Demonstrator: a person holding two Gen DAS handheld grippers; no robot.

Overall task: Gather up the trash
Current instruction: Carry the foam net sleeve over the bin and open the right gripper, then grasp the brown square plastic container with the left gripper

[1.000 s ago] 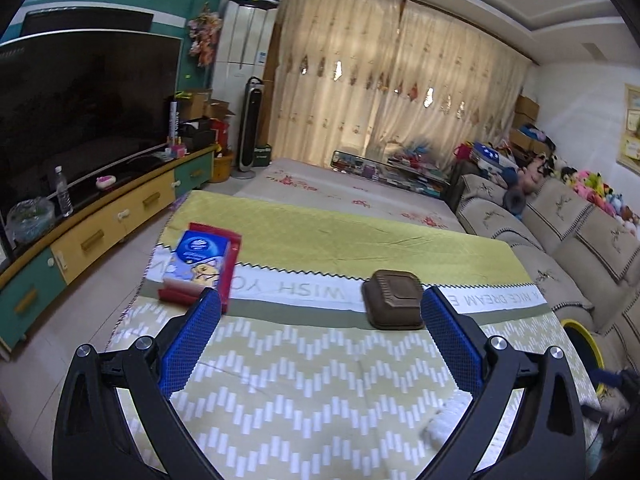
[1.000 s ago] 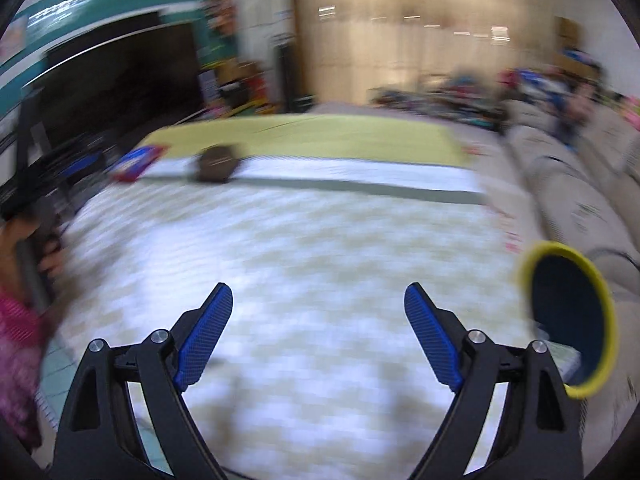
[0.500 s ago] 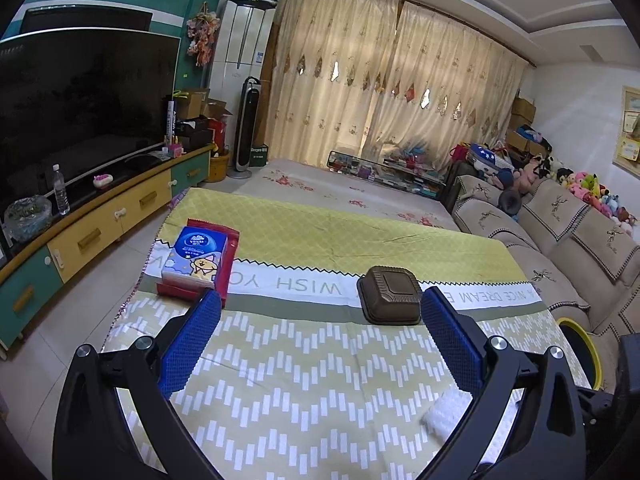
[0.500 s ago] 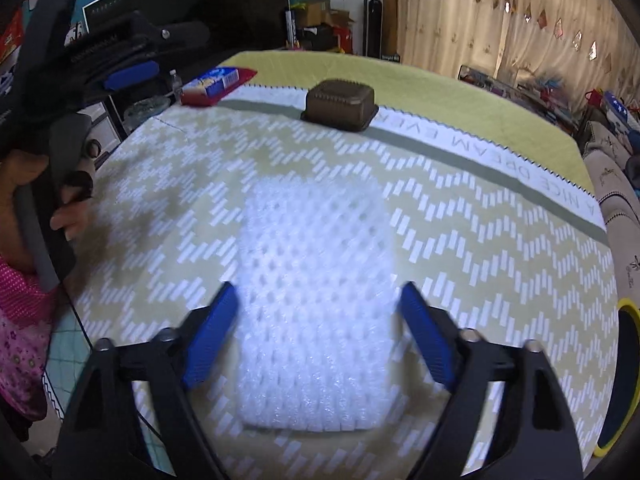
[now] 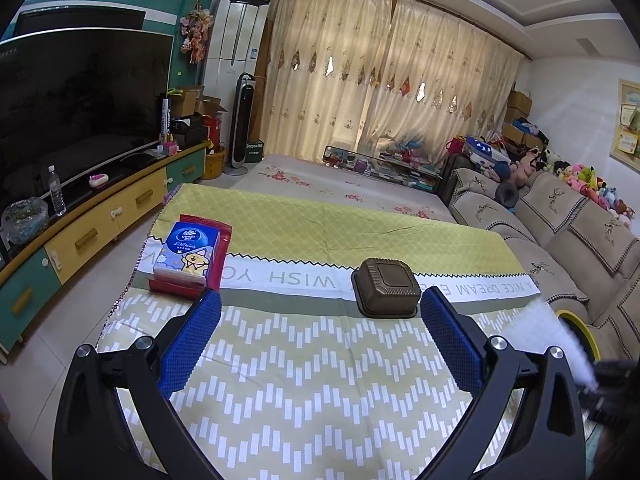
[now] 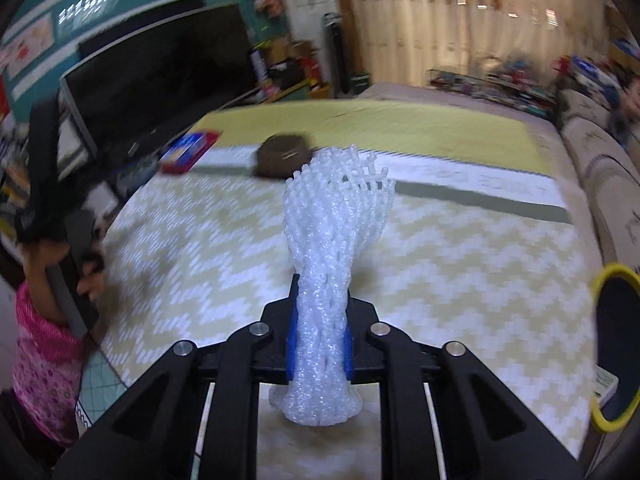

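Note:
My right gripper (image 6: 319, 342) is shut on a white foam net sleeve (image 6: 334, 248), squeezed at its middle and lifted above the table; the sleeve also shows as a white blur in the left wrist view (image 5: 548, 336). A bin with a yellow rim (image 6: 614, 346) stands at the table's right side, also in the left wrist view (image 5: 580, 328). My left gripper (image 5: 320, 340) is open and empty above the patterned tablecloth (image 5: 304, 380). A brown plastic tray (image 5: 386, 287) lies upside down just beyond its right finger.
A blue tissue pack on a red packet (image 5: 190, 254) lies at the table's far left. A sofa (image 5: 560, 240) runs along the right. A TV cabinet (image 5: 80, 236) runs along the left. The person's hand and pink sleeve (image 6: 44, 320) show at left.
My right gripper closed on the foam net sleeve that lay flat on the table and lifted it. The left gripper stayed almost still and open.

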